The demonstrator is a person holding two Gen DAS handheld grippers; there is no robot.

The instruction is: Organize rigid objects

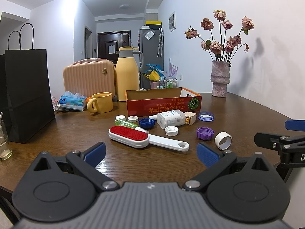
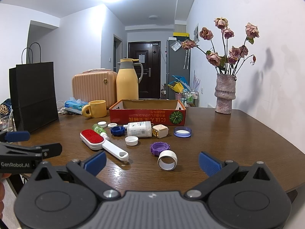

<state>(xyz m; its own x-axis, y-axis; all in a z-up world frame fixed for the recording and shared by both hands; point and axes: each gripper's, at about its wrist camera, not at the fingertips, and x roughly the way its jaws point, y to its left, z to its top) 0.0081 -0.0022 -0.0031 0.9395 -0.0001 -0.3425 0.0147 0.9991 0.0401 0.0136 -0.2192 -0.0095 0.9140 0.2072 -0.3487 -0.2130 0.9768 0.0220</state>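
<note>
Small rigid things lie on the brown table in front of an open orange cardboard box [image 1: 164, 103] [image 2: 147, 114]: a red-and-white lint brush [image 1: 144, 138] [image 2: 101, 143], a white bottle [image 1: 170, 119] [image 2: 139, 129], a green bottle [image 1: 125, 123] [image 2: 98, 128], a beige block [image 1: 190, 118] [image 2: 160, 131], a white tape ring [image 1: 223, 140] [image 2: 167, 160], and blue [image 1: 146, 123], purple [image 1: 205, 133] [image 2: 159, 148] and white [image 1: 171, 130] [image 2: 131, 140] caps. My left gripper [image 1: 151, 153] is open and empty, near the brush handle. My right gripper [image 2: 152, 163] is open and empty, just short of the tape ring.
A yellow mug [image 1: 100, 102], yellow thermos [image 1: 127, 74], peach case [image 1: 88, 78], tissue pack [image 1: 72, 101] and black paper bag [image 1: 26, 95] stand at the back left. A vase of dried roses [image 1: 219, 78] stands at the back right. A glass [image 1: 3, 143] is at the left edge.
</note>
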